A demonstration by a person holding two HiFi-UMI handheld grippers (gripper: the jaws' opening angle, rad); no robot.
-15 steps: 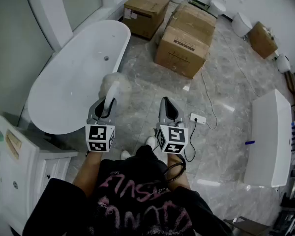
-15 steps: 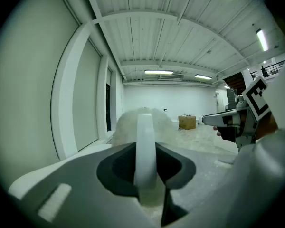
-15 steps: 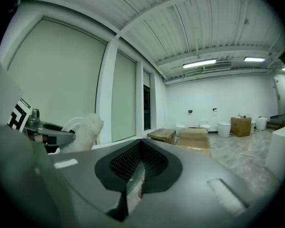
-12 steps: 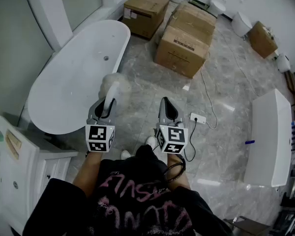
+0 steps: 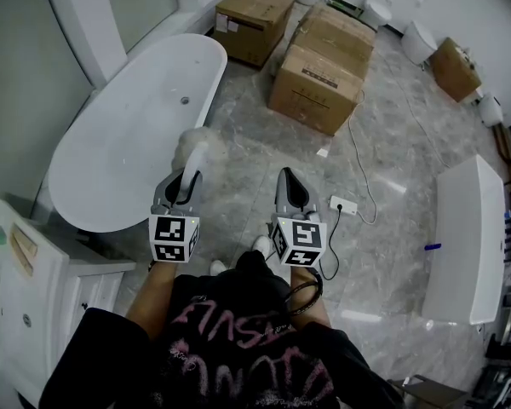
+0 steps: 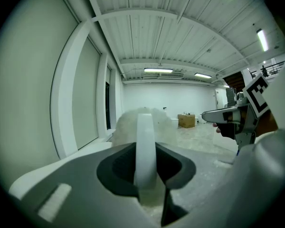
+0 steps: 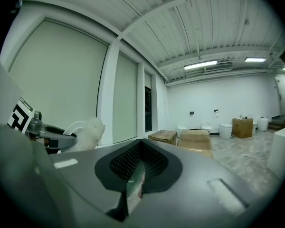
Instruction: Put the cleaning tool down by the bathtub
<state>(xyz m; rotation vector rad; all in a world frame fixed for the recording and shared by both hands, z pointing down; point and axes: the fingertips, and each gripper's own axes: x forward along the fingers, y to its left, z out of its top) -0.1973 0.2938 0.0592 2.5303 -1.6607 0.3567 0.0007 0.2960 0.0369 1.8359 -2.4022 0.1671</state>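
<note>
My left gripper [image 5: 186, 180] is shut on the white handle of a cleaning tool [image 5: 197, 149], a fluffy white brush head that sticks out past the jaws. In the left gripper view the handle [image 6: 145, 151] runs upright between the jaws and the fluffy head [image 6: 145, 122] fills the space behind it. The white bathtub [image 5: 128, 135] lies just left of the tool, its rim close to the brush. My right gripper [image 5: 291, 186] is shut with nothing in it, level with the left one over the marble floor. The right gripper view shows the tool [image 7: 88, 132] at its left.
Large cardboard boxes [image 5: 319, 66] stand on the floor beyond the grippers. A power strip and cable [image 5: 345, 204] lie right of the right gripper. A white cabinet [image 5: 34, 271] stands at bottom left, a white counter [image 5: 464, 237] at right. Toilets [image 5: 419, 41] line the far wall.
</note>
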